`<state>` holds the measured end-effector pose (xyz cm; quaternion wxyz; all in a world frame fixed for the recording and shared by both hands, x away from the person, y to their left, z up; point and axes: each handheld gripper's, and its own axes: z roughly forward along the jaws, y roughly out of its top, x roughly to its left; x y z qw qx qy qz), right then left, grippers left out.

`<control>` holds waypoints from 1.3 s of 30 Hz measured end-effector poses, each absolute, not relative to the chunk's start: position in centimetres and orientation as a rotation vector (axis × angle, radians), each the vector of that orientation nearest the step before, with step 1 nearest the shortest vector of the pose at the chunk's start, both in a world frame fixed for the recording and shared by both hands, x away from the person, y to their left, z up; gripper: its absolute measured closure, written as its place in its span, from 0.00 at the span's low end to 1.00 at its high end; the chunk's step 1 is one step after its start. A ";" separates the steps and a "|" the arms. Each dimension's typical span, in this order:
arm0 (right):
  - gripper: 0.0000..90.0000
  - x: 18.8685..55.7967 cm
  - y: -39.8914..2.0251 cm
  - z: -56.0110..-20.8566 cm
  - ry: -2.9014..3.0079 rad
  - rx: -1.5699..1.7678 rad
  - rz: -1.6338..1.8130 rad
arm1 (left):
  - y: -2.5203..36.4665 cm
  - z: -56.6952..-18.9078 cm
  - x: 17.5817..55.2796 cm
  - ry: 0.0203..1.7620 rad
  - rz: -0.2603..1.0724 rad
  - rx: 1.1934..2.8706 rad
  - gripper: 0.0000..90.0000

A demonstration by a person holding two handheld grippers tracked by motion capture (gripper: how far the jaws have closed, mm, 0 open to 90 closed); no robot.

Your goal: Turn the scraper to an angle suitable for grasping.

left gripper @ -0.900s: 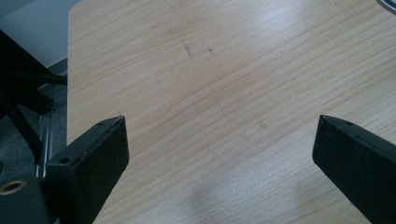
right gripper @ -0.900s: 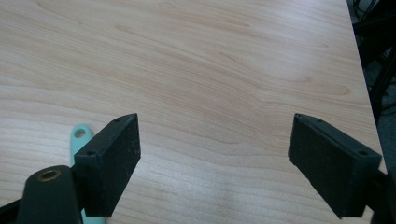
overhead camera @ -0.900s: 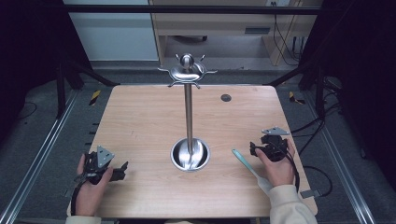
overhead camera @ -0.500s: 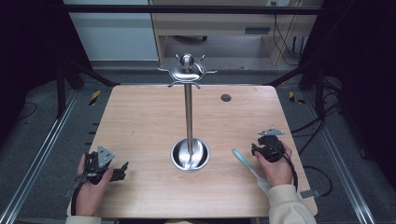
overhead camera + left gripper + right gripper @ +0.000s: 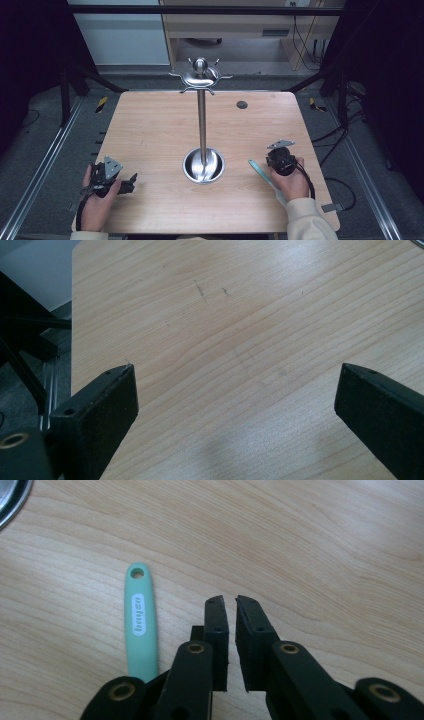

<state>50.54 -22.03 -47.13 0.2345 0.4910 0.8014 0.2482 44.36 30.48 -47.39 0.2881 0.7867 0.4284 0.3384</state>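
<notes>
Two claws rest low over the tabletop (image 5: 150, 130): the right claw (image 5: 230, 602) is pressed together on nothing, the left claw (image 5: 235, 385) spread wide. Just beside the right claw lies a mint handle (image 5: 139, 625), flat, its holed end pointing away toward the stand's bowl (image 5: 203, 166).

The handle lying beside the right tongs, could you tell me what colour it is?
Mint green with a white label, clearest in the right gripper view: handle.
</notes>
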 end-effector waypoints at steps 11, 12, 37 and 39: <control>1.00 50.5 -21.0 -47.6 2.289 1.304 0.672 | 30.5 -47.4 44.4 1.142 0.902 2.104 0.04; 1.00 50.5 -21.0 -47.6 2.289 1.304 0.672 | 30.5 -47.4 44.4 1.142 0.902 2.104 0.04; 1.00 48.5 -17.6 -48.2 2.558 1.075 0.713 | 30.4 -47.5 44.3 1.139 0.899 2.112 0.04; 1.00 48.0 -17.4 -48.2 2.580 1.045 0.714 | 30.4 -47.5 44.3 1.137 0.898 2.117 0.04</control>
